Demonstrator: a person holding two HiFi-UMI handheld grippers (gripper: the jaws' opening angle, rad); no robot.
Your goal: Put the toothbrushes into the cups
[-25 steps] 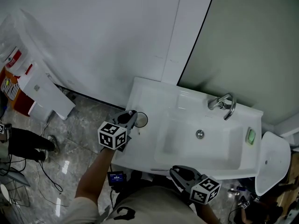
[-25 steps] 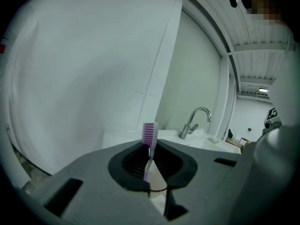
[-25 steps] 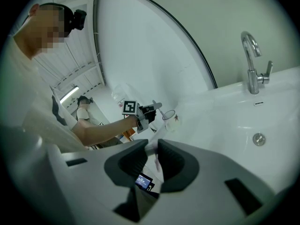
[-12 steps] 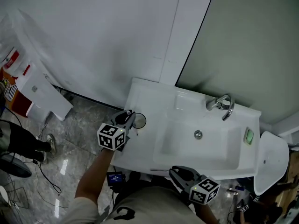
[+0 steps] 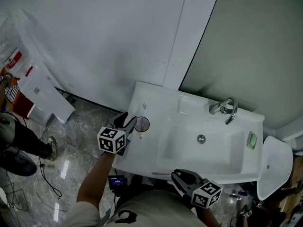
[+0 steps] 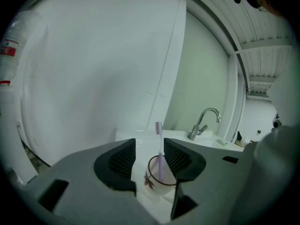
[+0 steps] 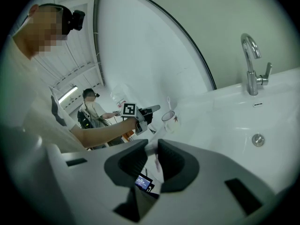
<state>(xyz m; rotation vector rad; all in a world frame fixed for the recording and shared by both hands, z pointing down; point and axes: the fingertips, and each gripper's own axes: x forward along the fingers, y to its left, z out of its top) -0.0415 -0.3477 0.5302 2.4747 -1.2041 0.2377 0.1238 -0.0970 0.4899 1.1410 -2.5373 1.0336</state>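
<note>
- Grey jaws of the right gripper (image 7: pixel 151 153) stand nearly together, pinching a thin pale toothbrush (image 7: pixel 154 163), low at the near edge of the white sink (image 5: pixel 142 96).
- Wide apart and opening, the jaws of the left gripper (image 6: pixel 149 153) press on nothing.
- Just beyond those jaws, seen in the gap between them, a white cup (image 6: pixel 157 178) with a dark rim and a small leaf print stands upright on the sink's left rim.
- A purple toothbrush (image 6: pixel 159 142) stands in that cup, bristles up, clear of both jaws.
- Farther off to the right, a chrome tap (image 6: pixel 202 122) rises behind the basin.
</note>
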